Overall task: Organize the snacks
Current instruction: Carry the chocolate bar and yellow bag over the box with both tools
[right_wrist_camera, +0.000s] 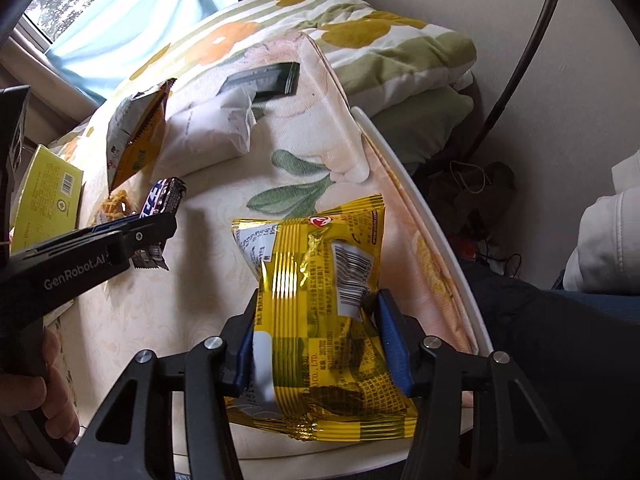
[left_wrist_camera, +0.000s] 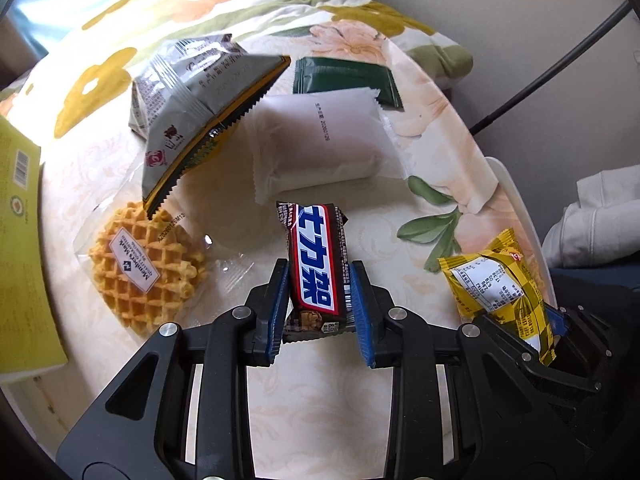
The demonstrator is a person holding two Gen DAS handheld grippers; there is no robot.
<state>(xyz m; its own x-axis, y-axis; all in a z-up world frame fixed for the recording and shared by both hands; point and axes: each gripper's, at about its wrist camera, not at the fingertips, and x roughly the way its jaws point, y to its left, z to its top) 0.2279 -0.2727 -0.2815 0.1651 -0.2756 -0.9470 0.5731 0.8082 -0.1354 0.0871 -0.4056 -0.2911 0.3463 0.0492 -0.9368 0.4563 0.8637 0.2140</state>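
Bright daylight from the window (right_wrist_camera: 80,12) at upper left, overexposed there and on the tablecloth (left_wrist_camera: 100,168) nearby, soft shadows to the right of the packets, glare on the yellow foil packet (right_wrist_camera: 320,280), strong fisheye bending and dark corners, sharp centre.

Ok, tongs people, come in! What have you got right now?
Left tongs shut on chocolate bar, lifted. Right tongs shut on yellow snack bag. Waffle, grey packet, white packet wait. Nothing blocking.
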